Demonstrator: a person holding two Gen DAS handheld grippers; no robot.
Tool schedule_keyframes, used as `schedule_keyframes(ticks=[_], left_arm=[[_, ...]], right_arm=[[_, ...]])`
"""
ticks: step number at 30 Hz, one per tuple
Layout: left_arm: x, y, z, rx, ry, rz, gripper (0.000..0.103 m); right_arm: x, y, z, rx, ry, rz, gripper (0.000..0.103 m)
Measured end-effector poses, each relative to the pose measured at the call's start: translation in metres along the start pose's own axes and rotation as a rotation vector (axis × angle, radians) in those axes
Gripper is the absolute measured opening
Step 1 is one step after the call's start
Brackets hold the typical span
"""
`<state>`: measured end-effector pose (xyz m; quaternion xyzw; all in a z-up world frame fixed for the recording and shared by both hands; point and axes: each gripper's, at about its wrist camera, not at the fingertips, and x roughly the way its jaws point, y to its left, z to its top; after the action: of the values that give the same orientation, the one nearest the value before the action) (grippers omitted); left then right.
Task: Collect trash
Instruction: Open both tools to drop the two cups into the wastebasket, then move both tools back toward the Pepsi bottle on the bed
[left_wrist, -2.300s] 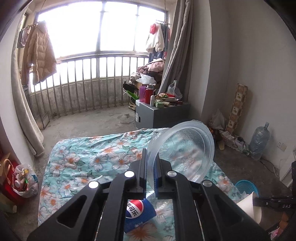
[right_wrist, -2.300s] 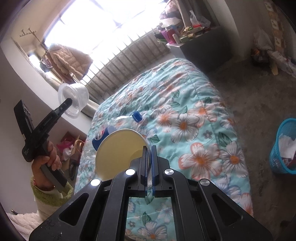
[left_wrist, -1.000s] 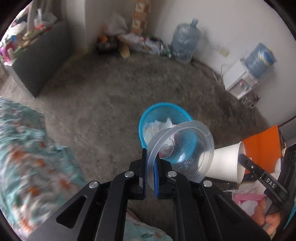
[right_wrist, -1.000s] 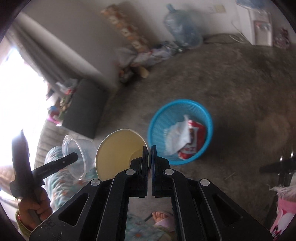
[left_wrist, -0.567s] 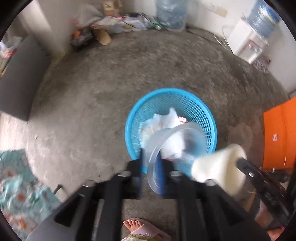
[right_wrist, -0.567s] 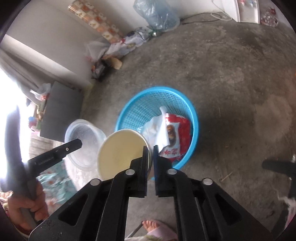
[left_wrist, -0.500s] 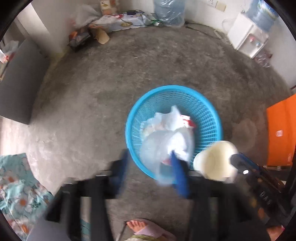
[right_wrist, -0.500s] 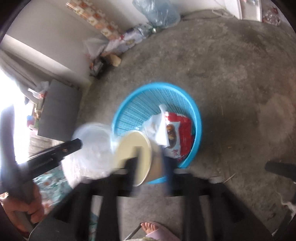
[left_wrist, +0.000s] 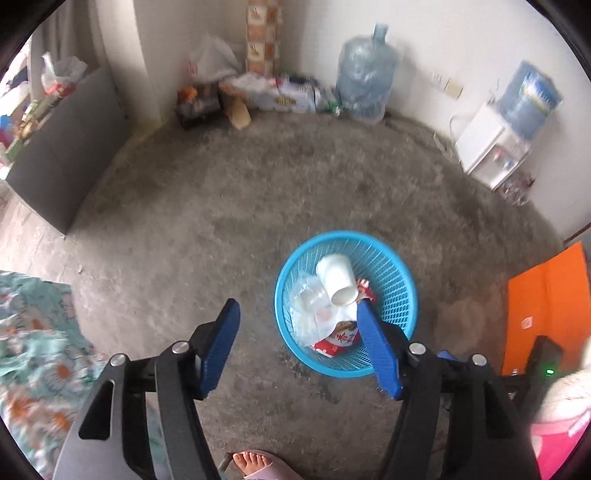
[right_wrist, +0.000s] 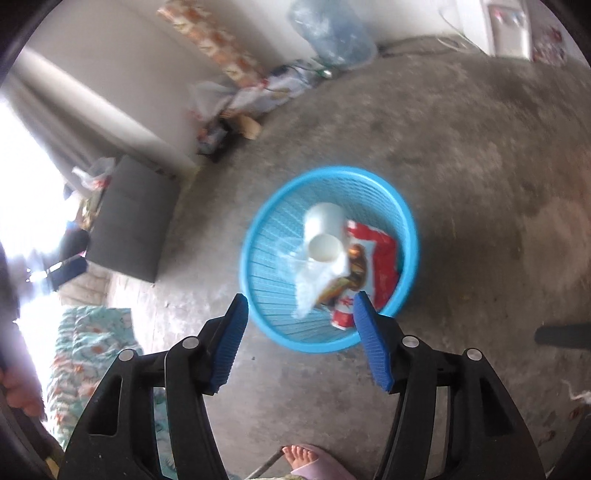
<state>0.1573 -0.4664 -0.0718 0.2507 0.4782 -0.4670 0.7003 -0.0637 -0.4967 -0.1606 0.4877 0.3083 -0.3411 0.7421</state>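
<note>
Blue basket: paper cup, clear plastic cup, red wrapper inside. Left gripper & right gripper: jaws opening, empty.

White paper cup lies tipped on its side atop clear plastic container inside blue mesh wastebasket.

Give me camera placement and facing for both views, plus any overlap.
Left wrist: on the left gripper, aimed steeply down at concrete floor; round blue plastic mesh basket ahead-right; own fingers opening, empty; a sandalled foot below.
Right wrist: on the right gripper, also facing down, basket centred beyond its opening, empty fingers; foot below.
Shared: basket holding white paper cup, red snack wrapper, clear plastic; big water jug; grey cabinet.
</note>
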Motion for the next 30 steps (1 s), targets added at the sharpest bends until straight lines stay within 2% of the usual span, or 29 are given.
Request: schedule_keyframes(ticks=[5,8,10,12,15,20,24,26,30], left_arm=[[-0.086,0.020,-0.020,-0.057,-0.122,-0.021,0.074],[-0.141,0.032,-0.044,-0.076,-0.227,-0.003,0.078],[-0.176,0.040,-0.068,-0.083,-0.313,0.036,0.081],[-0.205,0.048,-0.093,-0.095,-0.363,0.076,0.082],[-0.243,0.063,-0.132,-0.124,-0.396,0.096,0.084],[-0.309,0.098,-0.204,-0.204,-0.456,0.161,0.090],[-0.355,0.129,-0.271,-0.310,-0.501,0.271,0.093],[-0.375,0.146,-0.308,-0.379,-0.510,0.356,0.093],[-0.391,0.176,-0.375,-0.553,-0.512,0.509,0.094]], right_arm=[[-0.020,0.030,-0.006,-0.057,-0.002,0.060,0.057],[-0.037,0.054,-0.014,-0.109,-0.002,0.096,0.059],[-0.050,0.073,-0.022,-0.151,0.015,0.132,0.061],[-0.063,0.091,-0.030,-0.189,0.027,0.168,0.067],[-0.084,0.121,-0.043,-0.255,0.039,0.247,0.073],[-0.104,0.172,-0.067,-0.382,0.112,0.364,0.077],[-0.111,0.209,-0.095,-0.492,0.183,0.422,0.077],[-0.113,0.226,-0.109,-0.538,0.217,0.447,0.077],[-0.116,0.261,-0.150,-0.675,0.274,0.470,0.079]])
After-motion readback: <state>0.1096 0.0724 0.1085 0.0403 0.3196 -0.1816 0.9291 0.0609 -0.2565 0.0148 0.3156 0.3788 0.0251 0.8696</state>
